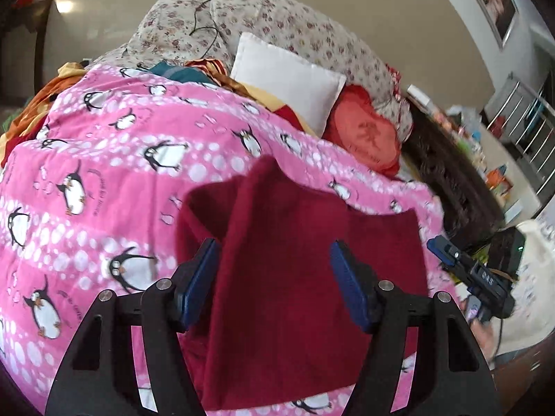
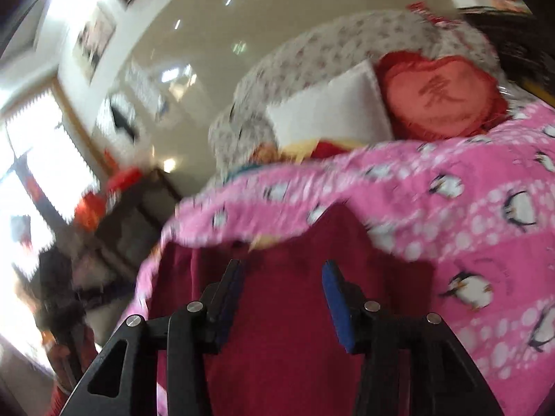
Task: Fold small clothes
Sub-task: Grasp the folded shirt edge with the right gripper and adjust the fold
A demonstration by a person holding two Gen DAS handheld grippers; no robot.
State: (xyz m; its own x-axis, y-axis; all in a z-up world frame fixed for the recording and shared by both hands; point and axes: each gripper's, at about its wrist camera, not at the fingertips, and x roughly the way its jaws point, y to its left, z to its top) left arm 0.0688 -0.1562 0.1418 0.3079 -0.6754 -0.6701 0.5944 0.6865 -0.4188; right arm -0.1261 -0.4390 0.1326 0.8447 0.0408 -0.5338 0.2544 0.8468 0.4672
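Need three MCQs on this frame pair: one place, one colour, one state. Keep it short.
1. Where does the dark red fleece garment lie?
A. on the pink penguin-print blanket
B. on the floor
C. on the white square cushion

2. What colour is the heart-shaped cushion?
A. blue
B. red
C. green

3. How do the left gripper fingers stand?
A. shut on the garment
B. apart, pressing nothing
C. out of view

Answers: 1 A, pink blanket shows around the garment; 2 B, red with a darker character on it; 3 B, both blue pads stand clear above the cloth.

Right wrist view motion-blurred — red garment (image 2: 284, 329) bottom cut off.
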